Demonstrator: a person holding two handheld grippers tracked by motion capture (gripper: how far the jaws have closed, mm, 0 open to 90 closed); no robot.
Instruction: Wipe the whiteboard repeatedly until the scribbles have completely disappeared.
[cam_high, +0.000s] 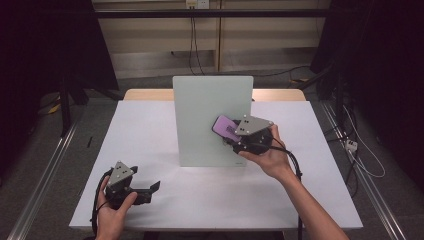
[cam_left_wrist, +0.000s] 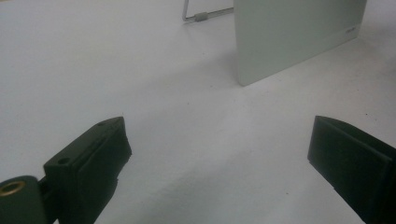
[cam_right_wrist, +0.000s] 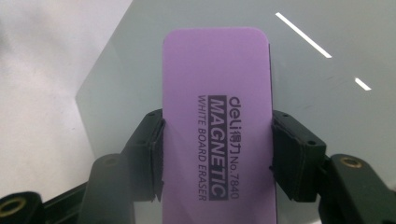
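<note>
White table (cam_high: 150, 150), pale board (cam_high: 200, 115) (upright), dark room

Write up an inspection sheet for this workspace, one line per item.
Surface: white table, bare around the board.
Job's things: purple whiteboard eraser held against the upright whiteboard.
Clutter: nothing seen.
Grippers: right tongs shut on the eraser's sides; left tongs open, low over the table, holding nothing.
Cables: one trails from each gripper; more run along the floor to the right.
Surroundings: dark curtains at both sides, wall panels behind.
</note>
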